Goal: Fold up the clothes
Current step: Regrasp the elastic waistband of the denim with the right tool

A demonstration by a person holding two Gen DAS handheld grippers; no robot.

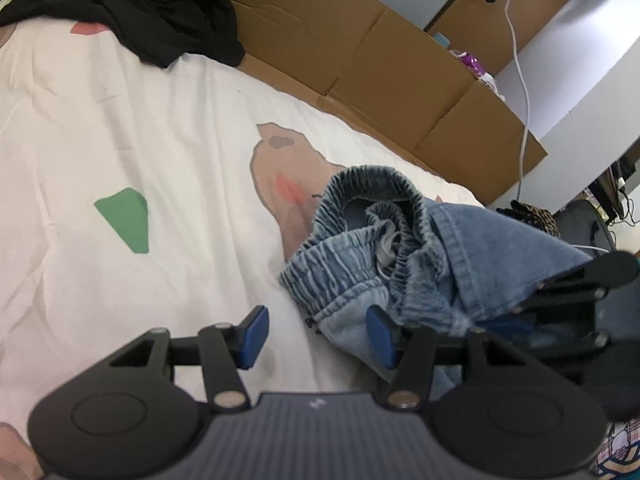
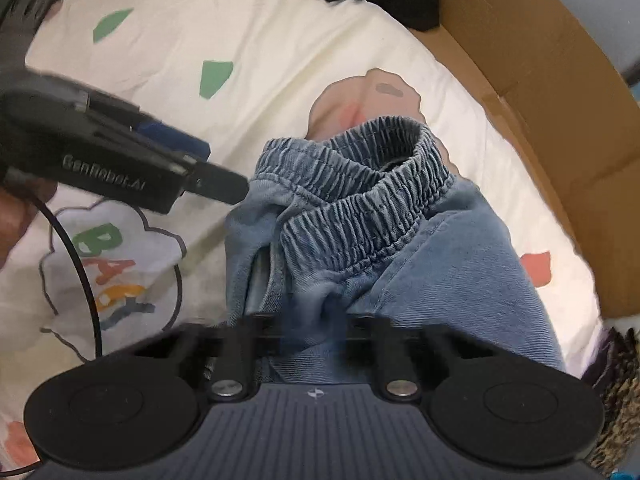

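Right gripper (image 2: 316, 328) clamped on bunched jeans (image 2: 360, 216) — left gripper (image 1: 316, 330) spread apart beside them, on the bedsheet (image 1: 120, 120).

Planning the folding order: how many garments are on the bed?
2: the denim pants near the grippers, and a black garment at the bed's far edge by the cardboard. Others may lie outside view.

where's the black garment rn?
Left wrist view, top left: the black garment lies bunched on the white sheet against the cardboard, far from the jeans.
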